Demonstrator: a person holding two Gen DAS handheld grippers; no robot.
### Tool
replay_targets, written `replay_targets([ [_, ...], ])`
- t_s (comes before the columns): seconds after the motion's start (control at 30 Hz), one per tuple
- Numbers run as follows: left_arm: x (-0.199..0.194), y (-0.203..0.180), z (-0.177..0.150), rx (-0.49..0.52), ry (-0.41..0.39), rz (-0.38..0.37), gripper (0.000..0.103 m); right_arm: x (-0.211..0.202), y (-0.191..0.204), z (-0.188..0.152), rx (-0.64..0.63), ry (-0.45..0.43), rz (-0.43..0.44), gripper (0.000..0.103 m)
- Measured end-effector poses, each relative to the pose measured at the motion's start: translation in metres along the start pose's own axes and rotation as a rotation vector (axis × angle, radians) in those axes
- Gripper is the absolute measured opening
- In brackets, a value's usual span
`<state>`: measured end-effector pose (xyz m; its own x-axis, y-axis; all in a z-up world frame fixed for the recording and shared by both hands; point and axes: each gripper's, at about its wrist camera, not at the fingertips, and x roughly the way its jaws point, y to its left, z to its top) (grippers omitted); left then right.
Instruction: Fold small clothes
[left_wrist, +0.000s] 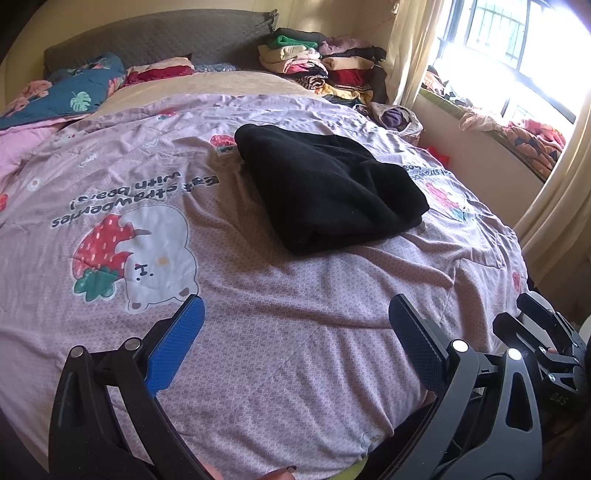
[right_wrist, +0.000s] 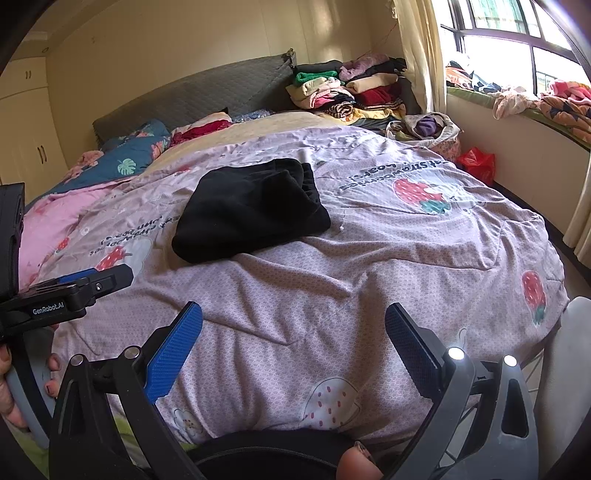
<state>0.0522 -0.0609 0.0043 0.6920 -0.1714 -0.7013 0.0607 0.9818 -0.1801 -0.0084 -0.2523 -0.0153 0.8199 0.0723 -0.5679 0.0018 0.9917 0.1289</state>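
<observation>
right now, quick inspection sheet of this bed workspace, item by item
surface: pink strawberry-print quilt spread over the bed, wrinkled.
job's things: one black garment folded into a compact bundle, lying mid-quilt, apart from both grippers.
clutter: stack of folded clothes at the far corner by the headboard; floral blue bedding at the far left; red bag on the floor.
grippers: left gripper open, holding nothing, above the near quilt; right gripper open, holding nothing.
cables: nothing seen.
surroundings: window with curtain at right, clothes on its ledge; wardrobe at left.
</observation>
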Motion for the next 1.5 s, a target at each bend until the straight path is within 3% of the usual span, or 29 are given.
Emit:
replay_targets([
  [1.5,-0.0006,0.004,-0.002,0.01,-0.002,0.04,0.093,-0.003,-0.0011,-0.0004,0.002,-0.009,0.0,0.098],
])
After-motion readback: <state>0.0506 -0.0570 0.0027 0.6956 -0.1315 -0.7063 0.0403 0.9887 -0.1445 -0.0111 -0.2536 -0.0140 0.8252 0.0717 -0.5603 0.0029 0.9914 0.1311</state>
